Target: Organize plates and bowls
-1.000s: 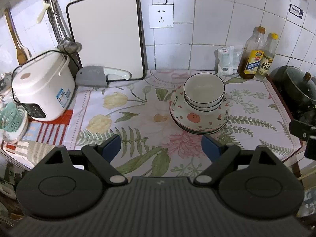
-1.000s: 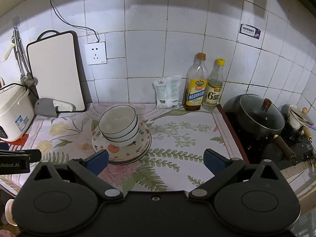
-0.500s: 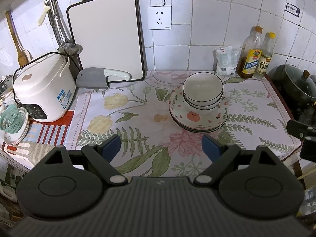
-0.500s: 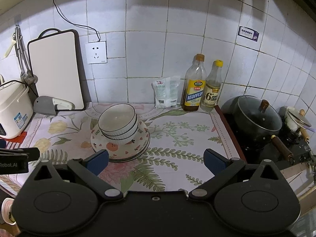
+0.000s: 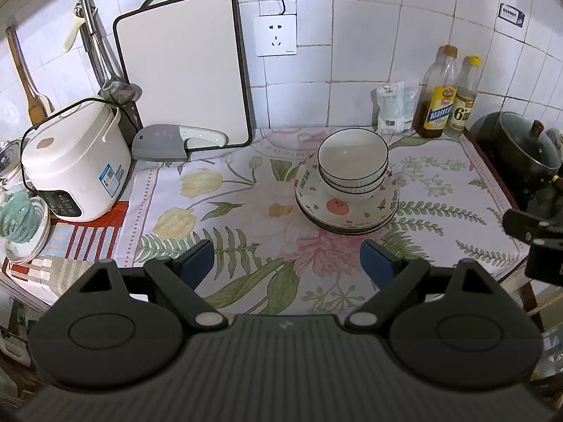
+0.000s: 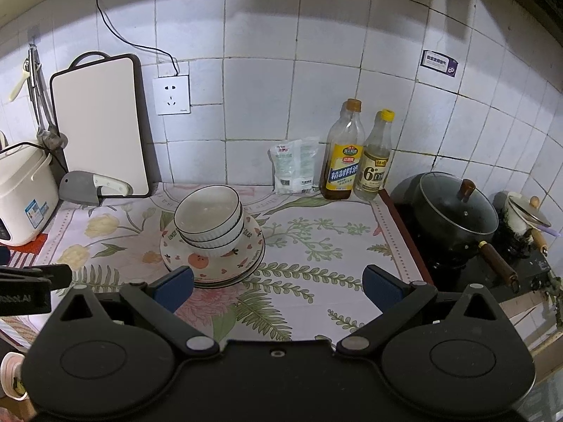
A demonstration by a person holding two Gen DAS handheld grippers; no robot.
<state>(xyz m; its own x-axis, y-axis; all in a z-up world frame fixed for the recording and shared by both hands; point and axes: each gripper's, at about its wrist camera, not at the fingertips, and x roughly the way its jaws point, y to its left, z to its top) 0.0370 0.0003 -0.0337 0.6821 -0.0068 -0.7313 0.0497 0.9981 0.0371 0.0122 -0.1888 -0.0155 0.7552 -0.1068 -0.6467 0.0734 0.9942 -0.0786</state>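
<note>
A stack of white ribbed bowls (image 5: pixel 353 161) with dark rims sits on a stack of patterned plates (image 5: pixel 346 211) on the floral counter mat. The same bowls (image 6: pixel 209 219) and plates (image 6: pixel 214 263) show in the right wrist view. My left gripper (image 5: pixel 286 263) is open and empty, held back from the counter's front edge, the stack ahead to its right. My right gripper (image 6: pixel 278 286) is open and empty, the stack just beyond its left finger (image 6: pixel 174 286).
A white rice cooker (image 5: pixel 75 161) stands at the left. A cutting board (image 5: pixel 183 70) and cleaver (image 5: pixel 176 139) lean on the tiled wall. Two bottles (image 6: pixel 355 154) and a packet (image 6: pixel 293 165) stand at the back. A black pot (image 6: pixel 455 216) sits on the stove at right.
Both grippers have drawn back and risen a little from the counter, so the stack looks smaller. The bowls and plates have not moved. Both stay open.
</note>
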